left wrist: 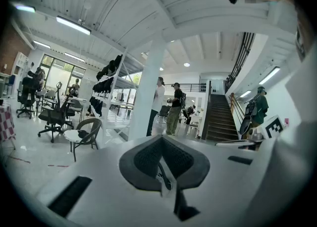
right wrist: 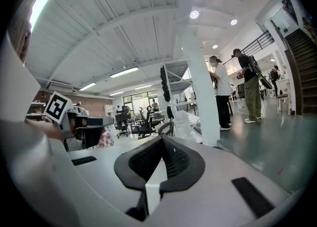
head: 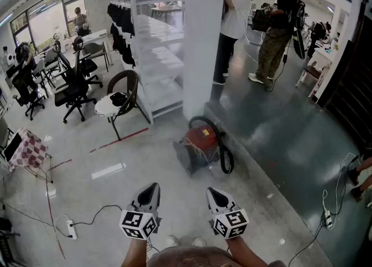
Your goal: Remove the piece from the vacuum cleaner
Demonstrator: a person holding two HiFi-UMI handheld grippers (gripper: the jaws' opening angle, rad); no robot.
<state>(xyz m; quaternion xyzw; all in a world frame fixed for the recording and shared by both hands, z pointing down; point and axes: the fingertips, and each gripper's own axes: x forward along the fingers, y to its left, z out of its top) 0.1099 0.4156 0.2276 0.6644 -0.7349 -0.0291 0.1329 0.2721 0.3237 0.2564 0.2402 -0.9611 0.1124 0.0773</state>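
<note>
Standing well back from the red vacuum cleaner (head: 200, 142) — parked on the grey floor (head: 145, 155) right at the foot of the white pillar (head: 203, 39), with a black hose (head: 224, 156) arched over its top and looped down its right flank. Holding the left gripper (head: 153, 187) and the right gripper (head: 210, 191) low at the bottom of the head view, side by side, apart from each other and well apart from the cleaner, noses aimed forward toward it and tipped a little downward. Both clamped fully closed, pads meeting along the centre line, gripping nothing — only open room beyond the tips in each gripper view. Further off: a round-backed chair (head: 119, 102) left of the pillar, beside a white shelving rack (head: 157, 62); black office chairs (head: 72, 82) further left; two standing people (head: 278, 27) behind the pillar on the right; a power strip (head: 71, 229) with its cable on the floor at lower left.
</note>
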